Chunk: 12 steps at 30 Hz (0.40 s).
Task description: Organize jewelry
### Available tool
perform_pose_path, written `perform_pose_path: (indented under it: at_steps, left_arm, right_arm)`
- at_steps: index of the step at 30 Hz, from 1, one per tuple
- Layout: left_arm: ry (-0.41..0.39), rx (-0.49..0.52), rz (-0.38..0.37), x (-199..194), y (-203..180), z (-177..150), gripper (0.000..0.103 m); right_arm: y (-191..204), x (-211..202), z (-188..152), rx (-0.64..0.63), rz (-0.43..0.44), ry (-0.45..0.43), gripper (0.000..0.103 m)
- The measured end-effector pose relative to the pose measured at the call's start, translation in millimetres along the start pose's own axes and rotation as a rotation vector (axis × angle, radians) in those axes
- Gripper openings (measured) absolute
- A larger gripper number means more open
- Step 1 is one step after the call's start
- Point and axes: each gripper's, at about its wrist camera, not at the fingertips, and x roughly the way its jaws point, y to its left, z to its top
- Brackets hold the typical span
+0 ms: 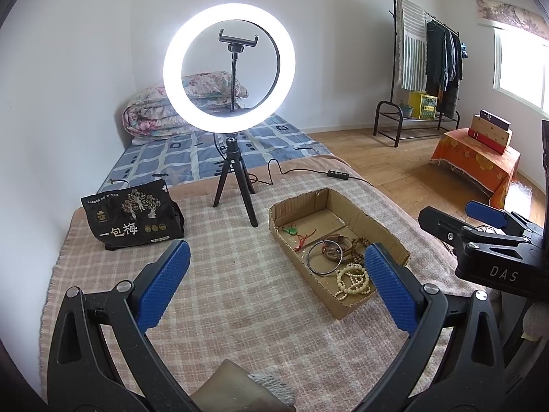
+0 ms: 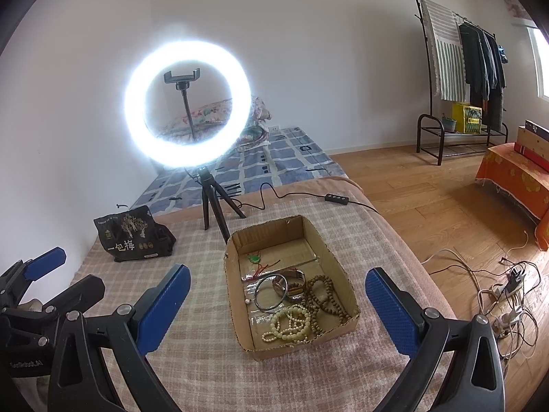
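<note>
Left to right: black snack bag [image 2: 132, 237], lit ring light [image 2: 187, 103] on tripod, then cardboard tray [image 2: 346, 321] on the checked blanket [image 2: 192, 353] holding bangle [image 2: 271, 292], white beads [image 2: 291, 322], brown beads [image 2: 324, 295]. Left gripper [image 1: 276, 283] and right gripper [image 2: 276, 307] both spread wide, empty, hovering above the blanket.

The room is bright and evenly lit. A glowing white circular ring light on a black tripod [image 1: 229, 68] burns out to pure white, and in the right wrist view it [image 2: 188, 103] blooms with a hazy halo. Daylight enters through a white-framed window [image 1: 521, 68] at right. Shadows are soft. Fisheye curvature bends walls, and dark vignetting fills the corners.
</note>
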Motion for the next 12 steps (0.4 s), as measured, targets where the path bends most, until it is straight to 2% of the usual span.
perform_pose_path:
  at_steps: [12]
  left_arm:
    - [-0.011,0.008,0.013,-0.5,-1.0,1.8,0.103]
  right_arm:
    - [2.4,0.0,-3.2,0.001,-0.001,0.006,0.103]
